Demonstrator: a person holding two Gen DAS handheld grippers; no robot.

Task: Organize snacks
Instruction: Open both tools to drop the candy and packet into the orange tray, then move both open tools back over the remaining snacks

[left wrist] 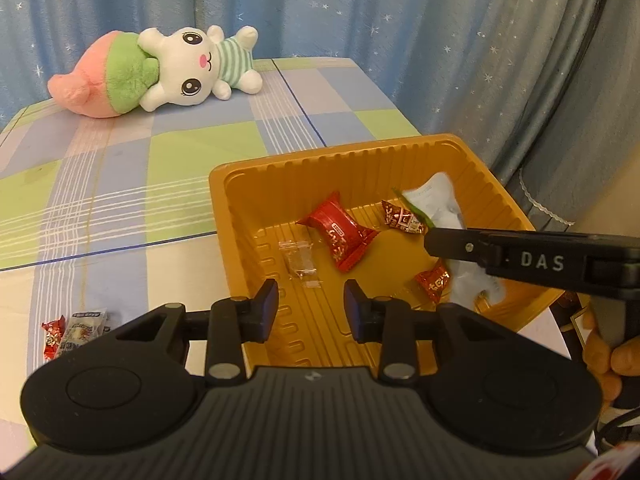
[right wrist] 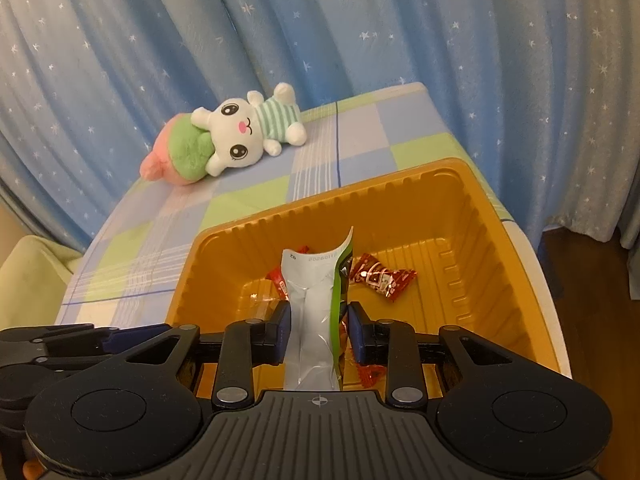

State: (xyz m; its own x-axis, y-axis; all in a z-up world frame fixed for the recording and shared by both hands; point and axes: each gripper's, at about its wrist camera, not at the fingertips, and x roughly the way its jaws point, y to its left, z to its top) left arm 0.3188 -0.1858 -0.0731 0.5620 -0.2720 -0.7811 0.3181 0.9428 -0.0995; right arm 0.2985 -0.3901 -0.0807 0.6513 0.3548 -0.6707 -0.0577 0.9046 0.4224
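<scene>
over the gold tray (right wrist: 500, 280), the right hand-held gripper (right wrist: 318, 330) clamps a white-green snack packet (right wrist: 310, 320); left hand-held gripper (left wrist: 310, 306) hangs apart, empty. next: release it inside, then fetch the worktop candies (left wrist: 74, 330).

A home, likely a bedroom or living room: blue curtains (right wrist: 360, 40) sprinkled with white stars hang behind a surface (left wrist: 120, 184) covered in a pastel checked cloth. A plush toy (left wrist: 172, 68) lies on it, near a gold plastic tray (left wrist: 248, 216) of wrapped snacks. A wood floor (right wrist: 592, 280) shows at the right.
</scene>
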